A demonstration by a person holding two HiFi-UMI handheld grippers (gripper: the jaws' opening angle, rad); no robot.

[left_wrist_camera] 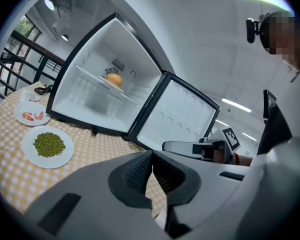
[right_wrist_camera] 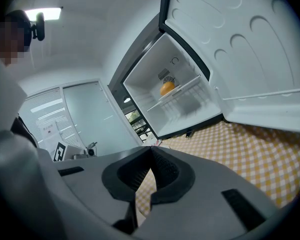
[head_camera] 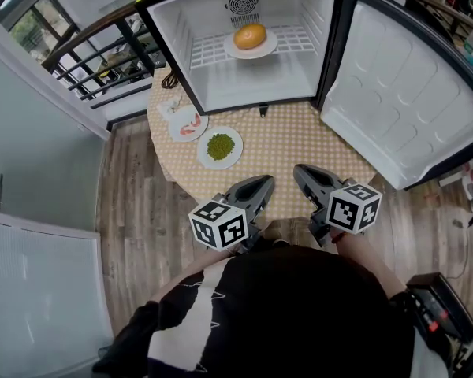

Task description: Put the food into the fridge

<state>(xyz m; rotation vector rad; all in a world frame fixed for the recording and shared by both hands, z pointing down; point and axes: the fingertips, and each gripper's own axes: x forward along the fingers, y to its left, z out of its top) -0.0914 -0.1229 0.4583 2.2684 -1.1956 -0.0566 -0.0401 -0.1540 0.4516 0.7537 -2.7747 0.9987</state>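
Observation:
A small fridge (head_camera: 191,77) stands open on a table with a yellow checked cloth (head_camera: 299,136). On its wire shelf a white plate carries a round orange bun (head_camera: 251,35), also visible in the left gripper view (left_wrist_camera: 113,78) and the right gripper view (right_wrist_camera: 167,88). In front of the fridge sit a plate of green peas (head_camera: 220,146) (left_wrist_camera: 49,145) and a plate of pink food (head_camera: 185,124) (left_wrist_camera: 31,116). My left gripper (head_camera: 266,182) (left_wrist_camera: 151,154) and right gripper (head_camera: 298,170) (right_wrist_camera: 151,149) hover side by side over the table's near edge. Both are shut with nothing between the jaws.
The fridge door (head_camera: 402,93) swings wide open to the right. A black cable (head_camera: 170,79) lies at the table's back left, beside a dark railing (head_camera: 94,61). A black device (head_camera: 437,305) lies on the wood floor at the lower right.

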